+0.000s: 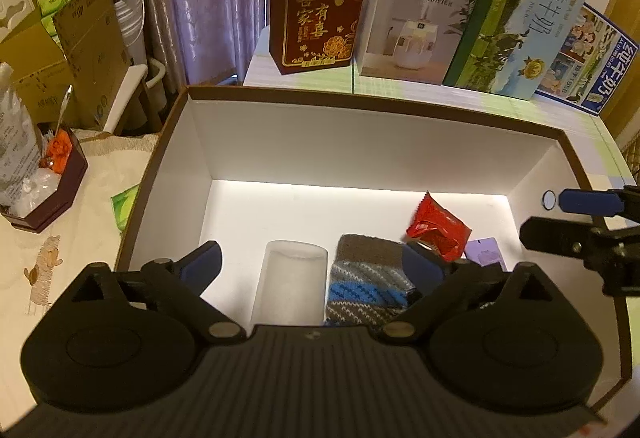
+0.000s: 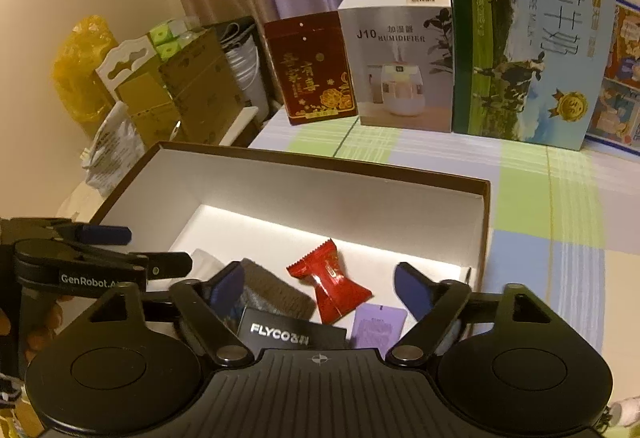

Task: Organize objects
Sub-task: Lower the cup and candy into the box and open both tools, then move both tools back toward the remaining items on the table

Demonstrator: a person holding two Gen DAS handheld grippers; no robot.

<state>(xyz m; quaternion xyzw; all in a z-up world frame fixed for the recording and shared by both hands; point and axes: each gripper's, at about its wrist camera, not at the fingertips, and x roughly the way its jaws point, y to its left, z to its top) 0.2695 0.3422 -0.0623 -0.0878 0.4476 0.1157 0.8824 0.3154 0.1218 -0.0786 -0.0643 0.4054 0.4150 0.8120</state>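
A brown box with a white inside [image 1: 280,142] [image 2: 360,206] holds a frosted cup [image 1: 290,286], a striped knitted sock [image 1: 368,286], a red candy wrapper [image 1: 438,228] [image 2: 330,284], a purple tag [image 1: 486,252] [image 2: 378,326] and a black FLYCO box [image 2: 290,332]. My left gripper [image 1: 316,262] is open and empty, hovering over the cup and sock. My right gripper [image 2: 320,282] is open and empty above the candy; it also shows at the right edge of the left wrist view [image 1: 580,218]. The left gripper shows at the left of the right wrist view [image 2: 120,250].
Upright boxes stand behind: a red gift box [image 1: 320,14], a humidifier box [image 1: 416,10], a milk carton [image 1: 516,30]. A small dark tray [image 1: 44,178] with clutter sits to the left on a beige cloth. Cardboard boxes [image 1: 72,50] stand far left.
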